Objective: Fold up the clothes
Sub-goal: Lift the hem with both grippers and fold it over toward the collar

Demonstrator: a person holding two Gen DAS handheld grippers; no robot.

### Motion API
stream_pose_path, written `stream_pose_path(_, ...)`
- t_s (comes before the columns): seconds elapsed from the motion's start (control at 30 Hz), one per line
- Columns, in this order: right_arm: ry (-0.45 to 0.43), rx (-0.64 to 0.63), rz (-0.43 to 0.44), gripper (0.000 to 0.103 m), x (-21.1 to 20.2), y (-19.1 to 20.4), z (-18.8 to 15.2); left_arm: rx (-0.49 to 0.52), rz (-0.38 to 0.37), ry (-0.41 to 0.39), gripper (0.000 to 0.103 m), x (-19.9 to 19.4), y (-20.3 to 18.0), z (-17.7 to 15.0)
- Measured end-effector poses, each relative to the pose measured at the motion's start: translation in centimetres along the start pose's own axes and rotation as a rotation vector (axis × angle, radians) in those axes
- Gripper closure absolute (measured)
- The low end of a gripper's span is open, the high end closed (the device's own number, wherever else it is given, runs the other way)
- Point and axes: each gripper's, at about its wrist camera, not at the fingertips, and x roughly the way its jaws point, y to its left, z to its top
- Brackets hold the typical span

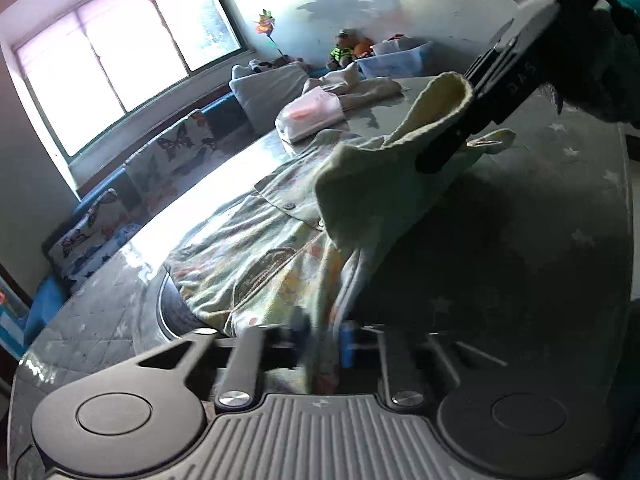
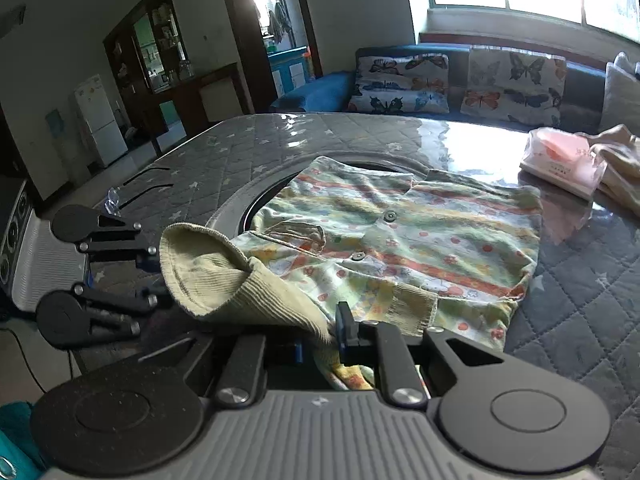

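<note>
Free room: quilted table cover (image 2: 580, 300), bare on the right of the printed shirt (image 2: 420, 240) and across the far left. Obstacles: pink tissue pack (image 2: 560, 168) and beige garment (image 2: 620, 168) at the far right corner; butterfly cushions (image 2: 404, 80) along the sofa beyond; shirt's ribbed cuff (image 2: 208, 276) raised at near left between both grippers.

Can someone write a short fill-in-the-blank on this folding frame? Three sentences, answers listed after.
1. The cushions on the sofa are printed with ____.
2. The patterned shirt closes down the front with ____.
3. The right gripper pinches the shirt's ribbed ____.

Missing words: butterflies; buttons; sleeve
</note>
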Motion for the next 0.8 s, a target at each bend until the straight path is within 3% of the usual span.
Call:
stream_pose_path(0.27, -0.029, -0.068, 0.01, 0.093, -3.0, 1.9, -1.5, -0.015, -0.086, -0.073, 0.096, -4.3, 0.0, -0.4)
stream_pose_path(0.6, 0.041, -0.141, 0.112, 0.094, -9.2, 6.0, -2.6, -0.071, -0.264, -0.134, 0.096, -12.7, -0.8, -1.0)
stream_pose_path(0.8, 0.049, -0.172, 0.111, 0.095, -8.3, 5.5, -0.5, -0.103, -0.234, -0.147, 0.096, -11.5, 0.5, 0.1)
